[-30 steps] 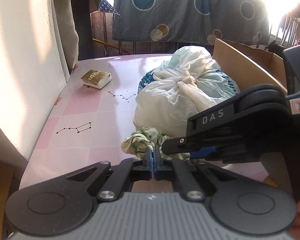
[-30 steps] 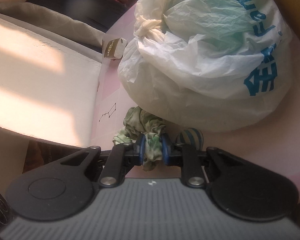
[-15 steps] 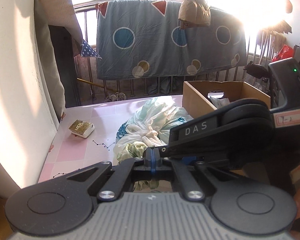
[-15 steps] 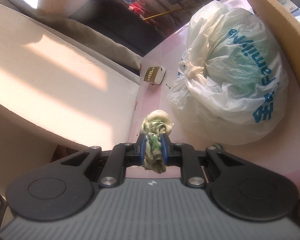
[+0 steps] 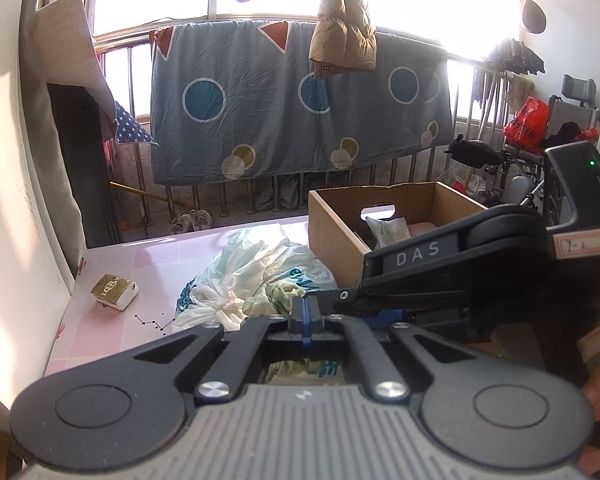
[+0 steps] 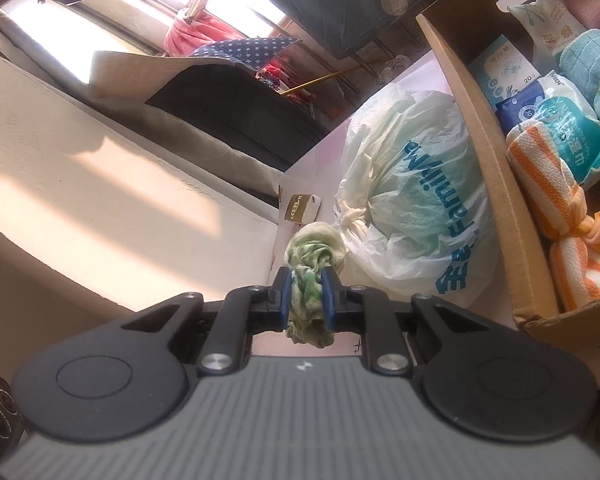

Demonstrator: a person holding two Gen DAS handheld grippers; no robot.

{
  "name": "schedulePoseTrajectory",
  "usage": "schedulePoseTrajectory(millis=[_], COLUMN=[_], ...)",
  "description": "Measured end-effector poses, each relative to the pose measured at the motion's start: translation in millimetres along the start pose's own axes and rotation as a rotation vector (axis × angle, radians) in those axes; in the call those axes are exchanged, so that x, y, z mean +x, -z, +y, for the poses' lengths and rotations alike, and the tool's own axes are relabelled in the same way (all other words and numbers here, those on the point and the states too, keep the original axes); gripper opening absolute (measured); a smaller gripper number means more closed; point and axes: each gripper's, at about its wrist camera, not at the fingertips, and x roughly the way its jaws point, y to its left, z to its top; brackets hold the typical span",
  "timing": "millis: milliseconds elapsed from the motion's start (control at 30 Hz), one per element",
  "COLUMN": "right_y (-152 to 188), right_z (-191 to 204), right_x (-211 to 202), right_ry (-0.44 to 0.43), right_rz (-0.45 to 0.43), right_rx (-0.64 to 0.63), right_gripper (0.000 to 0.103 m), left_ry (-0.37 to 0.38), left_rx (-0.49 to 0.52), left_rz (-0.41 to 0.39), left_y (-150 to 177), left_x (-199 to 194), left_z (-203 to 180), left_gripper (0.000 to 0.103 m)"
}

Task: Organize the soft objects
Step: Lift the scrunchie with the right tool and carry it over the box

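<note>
**Green Cloth Held Up Beside the Box**

A crumpled green-and-white cloth [image 6: 310,280] is squeezed between the blue pads of the right tongs [image 6: 306,296], low in the middle of the right wrist picture. It is lifted off the pink tiled table [image 5: 112,320]. The open brown cardboard box [image 6: 488,168] is seen to the right of the cloth, with rolled towels and wipe packs already inside. A tied white plastic bag [image 6: 412,200] is found between the cloth and the box wall, so the cloth probably must be carried rightward over it.

The left tongs [image 5: 306,314] are pressed tight together. Whether a thin bit of cloth is pinched there cannot be told. Much of the box is hidden behind the right tongs in the left wrist picture.
</note>
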Motion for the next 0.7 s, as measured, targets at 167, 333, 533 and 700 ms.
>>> schedulePoseTrajectory(millis=[167, 333, 533, 700], right_y=[-10, -38, -96, -148], right_z=[-10, -25, -60, -103], right_x=[-16, -51, -80, -92], right_ry=[-0.003, 0.015, 0.067, 0.096], right_rz=[-0.049, -0.114, -0.174, -0.209], right_rx=[0.03, 0.046, 0.086, 0.153], right_gripper=[0.015, 0.015, 0.015, 0.015], left_ry=[0.07, 0.176, 0.317, 0.383], left_rx=[0.028, 0.05, 0.022, 0.022], left_rz=[-0.024, -0.041, -0.011, 0.056], left_y=[-18, -44, -83, -109], left_x=[13, 40, 97, 158], left_z=[-21, -52, -92, -126], left_gripper=[0.001, 0.001, 0.001, 0.001])
